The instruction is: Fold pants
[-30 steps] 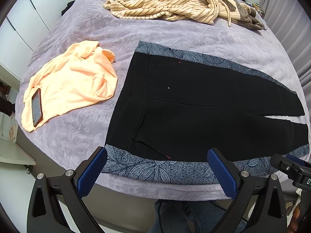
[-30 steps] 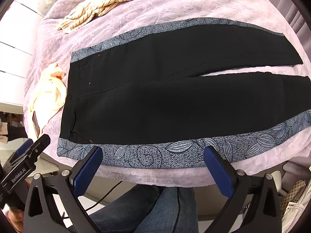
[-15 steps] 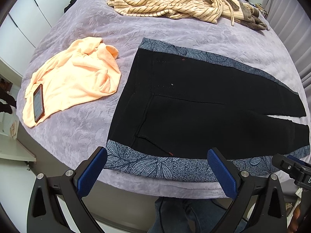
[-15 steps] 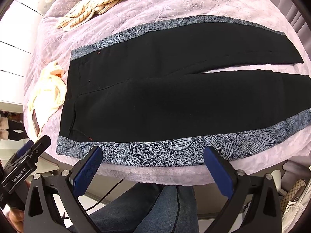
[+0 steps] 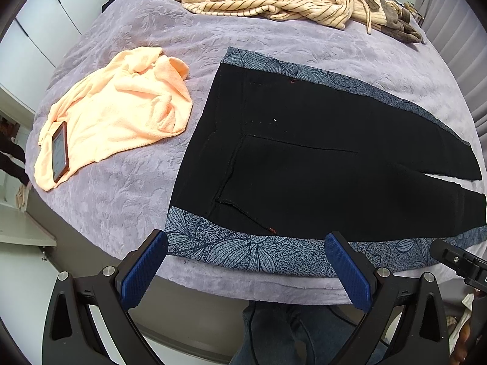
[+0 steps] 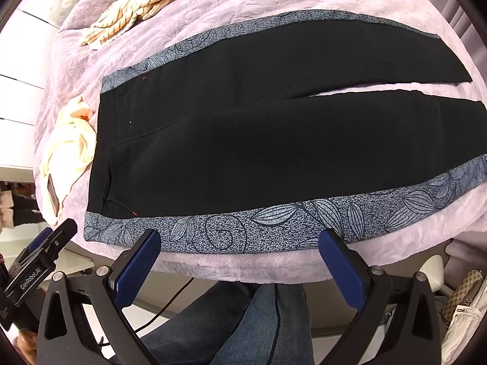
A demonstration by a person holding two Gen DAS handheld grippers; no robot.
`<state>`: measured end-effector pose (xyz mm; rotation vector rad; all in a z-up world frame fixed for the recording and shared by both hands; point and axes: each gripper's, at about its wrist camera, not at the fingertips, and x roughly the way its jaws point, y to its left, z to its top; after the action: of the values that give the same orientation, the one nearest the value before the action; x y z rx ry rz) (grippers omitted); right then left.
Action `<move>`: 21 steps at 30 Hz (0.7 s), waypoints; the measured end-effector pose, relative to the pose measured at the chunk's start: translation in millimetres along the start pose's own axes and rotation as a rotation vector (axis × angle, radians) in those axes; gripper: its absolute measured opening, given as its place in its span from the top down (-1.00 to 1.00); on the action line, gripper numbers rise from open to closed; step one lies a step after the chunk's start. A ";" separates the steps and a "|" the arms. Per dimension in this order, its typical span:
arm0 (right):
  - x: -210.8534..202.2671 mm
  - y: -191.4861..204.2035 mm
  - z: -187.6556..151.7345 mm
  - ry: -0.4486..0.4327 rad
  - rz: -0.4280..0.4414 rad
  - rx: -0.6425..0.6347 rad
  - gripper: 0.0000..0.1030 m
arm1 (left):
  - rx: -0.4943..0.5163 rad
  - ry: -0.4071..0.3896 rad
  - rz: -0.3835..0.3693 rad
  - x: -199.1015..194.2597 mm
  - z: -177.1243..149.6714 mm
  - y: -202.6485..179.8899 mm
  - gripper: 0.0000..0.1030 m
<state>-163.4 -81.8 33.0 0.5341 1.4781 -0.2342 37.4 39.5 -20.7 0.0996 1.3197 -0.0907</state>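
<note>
Black pants [image 5: 304, 158] [image 6: 258, 140] with grey leaf-print side bands lie flat on the purple bed, waistband to the left, both legs running right with a narrow gap between them. My left gripper [image 5: 246, 261] hovers open over the near printed band by the waistband end, nothing between its blue pads. My right gripper [image 6: 240, 261] is open too, above the near band further along the leg. Each gripper shows at the edge of the other's view.
A peach towel [image 5: 121, 112] with a phone [image 5: 60, 151] on it lies left of the pants. A striped cream garment [image 5: 274, 0] sits at the far side of the bed [image 5: 115, 200]. A person's jeans-clad legs [image 6: 243, 328] stand at the near edge. A handbag [image 6: 462, 298] rests on the floor at right.
Both grippers have drifted slightly, so the pants sit a little lower and closer in the views. Jaws stay open and the pants have not moved.
</note>
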 end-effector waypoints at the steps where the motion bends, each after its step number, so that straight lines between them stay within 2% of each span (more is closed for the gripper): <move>1: 0.1 -0.2 -0.3 -0.001 0.000 0.001 -1.00 | 0.000 -0.005 0.000 -0.1 0.3 1.0 -1.00; 6: 2.5 -2.7 -0.4 -0.003 0.008 0.008 -1.00 | -0.016 -0.021 0.039 6.9 -1.9 15.6 -1.00; 11: 7.7 -14.9 -2.1 0.005 0.043 0.043 -1.00 | -0.097 0.040 0.033 33.1 -8.2 45.5 -1.00; 17: 22.4 -35.7 -3.5 0.017 0.108 0.109 -1.00 | -0.147 0.091 -0.008 67.3 -19.4 60.6 -1.00; 19: 28.8 -41.3 -4.0 0.018 0.160 0.127 -1.00 | -0.162 0.099 -0.054 77.3 -23.1 63.3 -1.00; 21: 37.5 -47.4 -5.4 0.029 0.246 0.145 -1.00 | -0.188 0.101 -0.130 84.3 -30.0 69.4 -1.00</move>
<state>-186.6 -113.7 -13.1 0.8335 1.4144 -0.1407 37.9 111.3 -108.2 -0.1432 1.4290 -0.0728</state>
